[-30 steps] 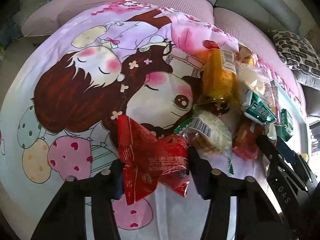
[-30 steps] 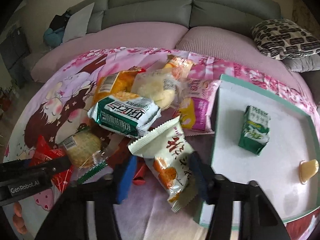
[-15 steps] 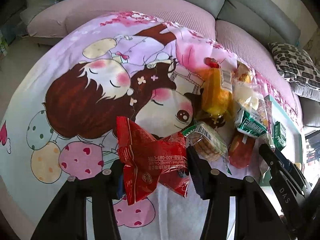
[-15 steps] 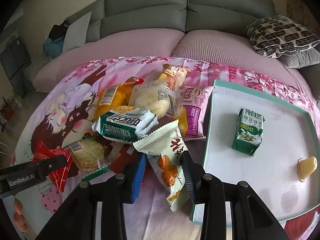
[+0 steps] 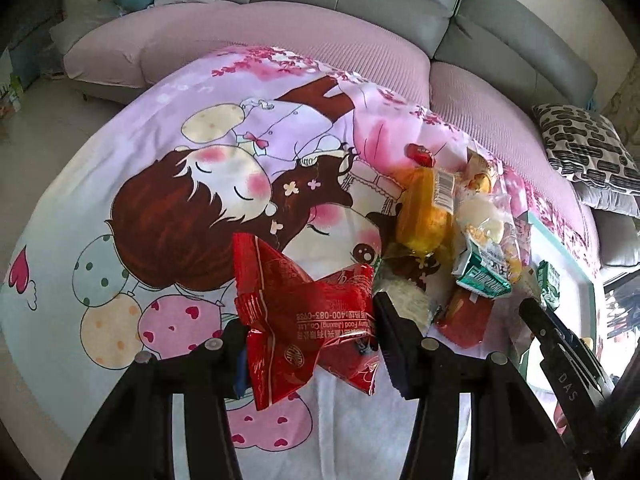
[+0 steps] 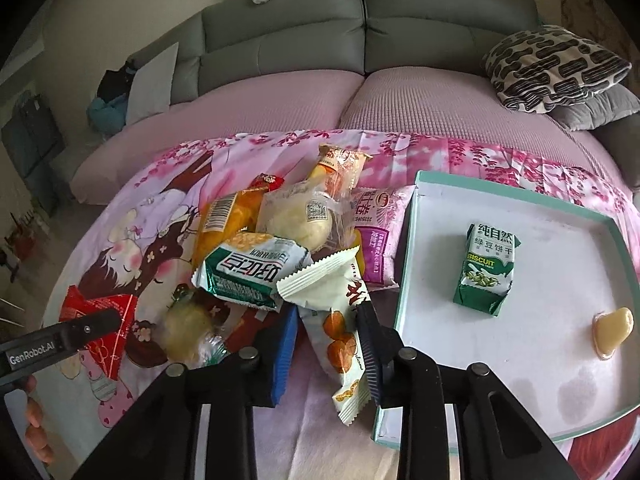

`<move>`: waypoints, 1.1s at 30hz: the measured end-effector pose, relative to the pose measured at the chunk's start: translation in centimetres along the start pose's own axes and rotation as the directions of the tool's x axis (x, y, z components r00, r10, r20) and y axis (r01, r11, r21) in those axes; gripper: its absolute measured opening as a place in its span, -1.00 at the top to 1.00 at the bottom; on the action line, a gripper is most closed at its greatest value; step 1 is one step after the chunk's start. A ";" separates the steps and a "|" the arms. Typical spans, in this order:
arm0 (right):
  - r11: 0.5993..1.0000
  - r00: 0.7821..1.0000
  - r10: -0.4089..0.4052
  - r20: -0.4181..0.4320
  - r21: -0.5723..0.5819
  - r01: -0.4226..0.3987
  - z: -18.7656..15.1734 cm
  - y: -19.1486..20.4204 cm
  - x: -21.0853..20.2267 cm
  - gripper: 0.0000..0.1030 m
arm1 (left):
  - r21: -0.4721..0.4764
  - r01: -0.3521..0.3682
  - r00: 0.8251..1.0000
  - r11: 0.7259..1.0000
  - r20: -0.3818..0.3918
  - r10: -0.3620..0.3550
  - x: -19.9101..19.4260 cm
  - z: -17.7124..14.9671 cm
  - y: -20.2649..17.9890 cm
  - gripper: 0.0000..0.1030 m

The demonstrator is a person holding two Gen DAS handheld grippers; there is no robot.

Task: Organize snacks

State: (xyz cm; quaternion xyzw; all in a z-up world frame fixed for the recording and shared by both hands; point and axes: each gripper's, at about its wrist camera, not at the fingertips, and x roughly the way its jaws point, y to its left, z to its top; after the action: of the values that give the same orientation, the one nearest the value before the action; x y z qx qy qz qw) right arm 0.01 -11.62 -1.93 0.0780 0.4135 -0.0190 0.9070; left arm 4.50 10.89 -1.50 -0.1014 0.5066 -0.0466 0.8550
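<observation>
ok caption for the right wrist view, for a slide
Right tongs closing on a white snack packet beside the tray holding a green biscuit pack.

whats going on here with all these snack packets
A person with a gripper in each hand is sorting snacks from a pile on a cartoon-print cloth. The left gripper is clamped on a red packet. The right gripper has just been closing and now pinches a white packet printed with orange snacks. Beside the pile, a teal-rimmed tray holds only a green biscuit pack and a small yellow jelly cup.
</observation>
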 end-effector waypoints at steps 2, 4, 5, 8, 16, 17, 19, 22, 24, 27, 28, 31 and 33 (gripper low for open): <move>1.000 1.000 0.003 0.003 0.004 -0.003 0.0 -0.1 -0.1 0.40 | 0.002 0.003 1.000 1.000 0.006 -0.003 -0.2 0.0 0.0 -0.04; 1.000 1.000 0.006 0.010 0.008 -0.006 0.1 -0.2 -0.4 0.40 | 0.002 0.003 1.000 1.000 0.004 -0.003 -0.2 0.0 -0.1 -0.04; 1.000 1.000 0.009 0.015 0.011 -0.009 0.1 -0.3 -0.5 0.41 | 0.001 0.003 1.000 1.000 0.003 -0.003 -0.2 0.0 -0.1 -0.04; 1.000 1.000 0.008 0.023 0.025 -0.009 0.2 -0.6 -0.8 0.45 | -0.002 0.003 1.000 1.000 0.010 -0.003 -0.4 0.1 0.0 -0.04; 0.998 0.999 0.023 0.041 0.056 -0.025 0.4 -1.3 -1.4 0.50 | 0.009 0.004 1.000 1.000 0.019 -0.005 -0.8 0.0 -0.3 -0.04; 0.998 0.999 0.023 0.040 0.060 -0.025 0.4 -1.4 -1.4 0.51 | 0.011 0.005 1.000 1.000 0.020 -0.005 -0.9 0.0 -0.3 -0.04; 0.997 0.999 0.024 0.043 0.066 -0.027 0.4 -1.6 -1.5 0.52 | 0.013 0.005 1.000 1.000 0.023 -0.005 -1.0 0.1 -0.3 -0.04; 0.997 0.998 0.028 0.054 0.071 -0.031 0.5 -1.8 -1.9 0.53 | 0.015 0.005 1.000 1.000 0.026 -0.005 -1.1 0.0 -0.4 -0.04; 0.996 0.998 0.027 0.065 0.079 -0.032 0.6 -1.9 -2.2 0.55 | 0.014 0.005 1.000 1.000 0.027 -0.005 -1.1 0.0 -0.4 -0.04; 0.995 0.996 0.032 0.079 0.095 -0.040 0.6 -2.4 -2.7 0.55 | 0.016 0.006 0.999 1.000 0.032 -0.006 -1.3 0.0 -0.5 -0.04; 0.995 0.996 0.032 0.083 0.097 -0.040 0.7 -2.4 -2.8 0.55 | 0.017 0.006 0.999 1.000 0.034 -0.007 -1.4 0.1 -0.5 -0.04; 0.994 0.994 0.044 0.098 0.100 -0.053 0.8 -2.5 -3.4 0.55 | 0.019 0.009 0.999 1.000 0.042 -0.009 -1.7 0.1 -0.7 -0.04; 0.993 0.993 0.048 0.106 0.100 -0.059 0.8 -2.4 -3.7 0.55 | 0.020 0.012 0.999 1.000 0.050 -0.013 -2.0 0.1 -0.9 -0.04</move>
State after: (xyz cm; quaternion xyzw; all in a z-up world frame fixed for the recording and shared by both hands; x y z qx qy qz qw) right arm -2.07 -14.25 1.01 0.1345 0.3624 -0.0200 0.9221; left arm 3.59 10.43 0.46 -0.0971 0.4840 -0.0543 0.8680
